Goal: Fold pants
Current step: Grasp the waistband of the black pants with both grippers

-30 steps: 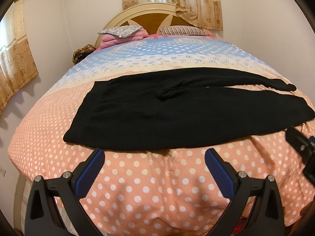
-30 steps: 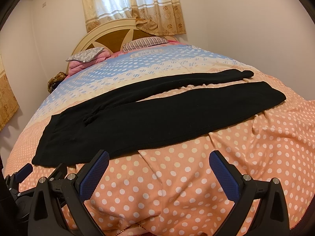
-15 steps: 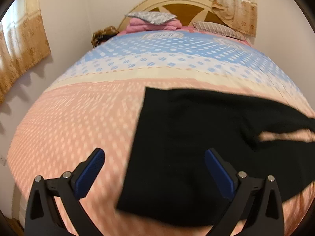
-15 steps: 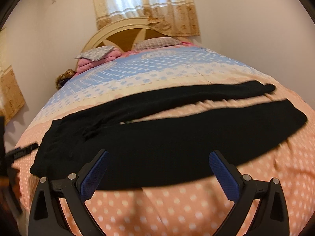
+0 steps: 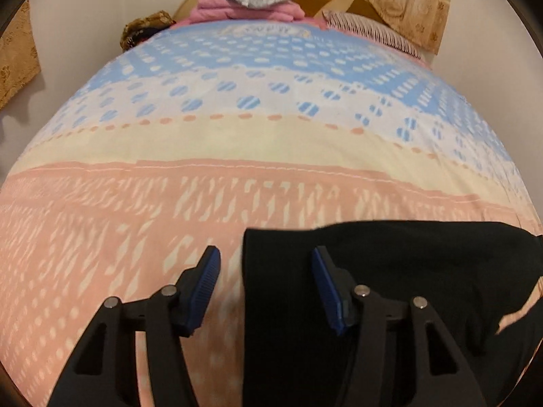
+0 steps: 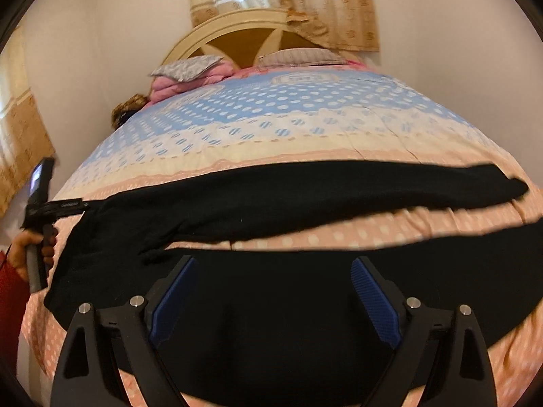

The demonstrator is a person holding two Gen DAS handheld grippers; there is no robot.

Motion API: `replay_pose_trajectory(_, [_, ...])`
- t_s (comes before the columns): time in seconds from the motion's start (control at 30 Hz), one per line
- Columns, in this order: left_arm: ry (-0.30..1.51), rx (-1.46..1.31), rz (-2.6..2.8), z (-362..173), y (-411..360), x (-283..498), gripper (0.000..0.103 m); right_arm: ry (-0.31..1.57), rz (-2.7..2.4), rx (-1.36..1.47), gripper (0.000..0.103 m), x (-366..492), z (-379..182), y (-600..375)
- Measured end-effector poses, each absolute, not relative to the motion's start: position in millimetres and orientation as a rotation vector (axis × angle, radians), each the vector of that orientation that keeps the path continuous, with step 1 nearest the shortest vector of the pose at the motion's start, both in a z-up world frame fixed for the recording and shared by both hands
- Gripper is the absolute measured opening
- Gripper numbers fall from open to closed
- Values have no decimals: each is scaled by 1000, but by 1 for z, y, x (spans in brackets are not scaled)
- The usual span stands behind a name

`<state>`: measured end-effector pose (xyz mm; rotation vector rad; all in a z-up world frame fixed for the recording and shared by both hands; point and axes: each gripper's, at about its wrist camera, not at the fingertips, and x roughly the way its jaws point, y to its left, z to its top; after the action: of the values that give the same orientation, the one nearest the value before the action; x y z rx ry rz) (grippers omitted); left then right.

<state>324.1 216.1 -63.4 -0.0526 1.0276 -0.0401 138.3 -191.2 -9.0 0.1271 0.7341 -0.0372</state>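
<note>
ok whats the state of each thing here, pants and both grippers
black fabric pants: spread flat, unfolded, legs apart on the polka-dot bedspread
left gripper: open, straddling the pants' waist-end edge, nothing clamped
right gripper: open over the near leg, nothing clamped

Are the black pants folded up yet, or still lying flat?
Still spread flat. In the right wrist view the pants lie open across the bed, both legs stretched out side by side with bedspread showing between them.

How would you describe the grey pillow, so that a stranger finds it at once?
Start at the cream headboard at the far end of the bed. Two pillows lie before it. The grey pillow is the left one, resting on folded pink bedding, while the striped pillow lies lower.
</note>
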Motion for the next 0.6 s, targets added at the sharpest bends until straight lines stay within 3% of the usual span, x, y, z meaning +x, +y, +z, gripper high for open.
replay_pose_trajectory(0.07, [1029, -61, -69, -67, 216, 327, 56, 745, 9, 87, 92, 155, -4, -194])
replay_pose_trajectory(0.1, [1022, -52, -86, -67, 215, 327, 41, 748, 28, 76, 92, 162, -2, -196])
replay_pose_trajectory(0.27, [1010, -89, -138, -65, 217, 329, 17, 765, 131, -33, 89, 225, 6, -209])
replay_pose_trajectory(0.6, [999, -77, -132, -60, 214, 334, 15, 1014, 310, -279, 87, 357, -54, -196])
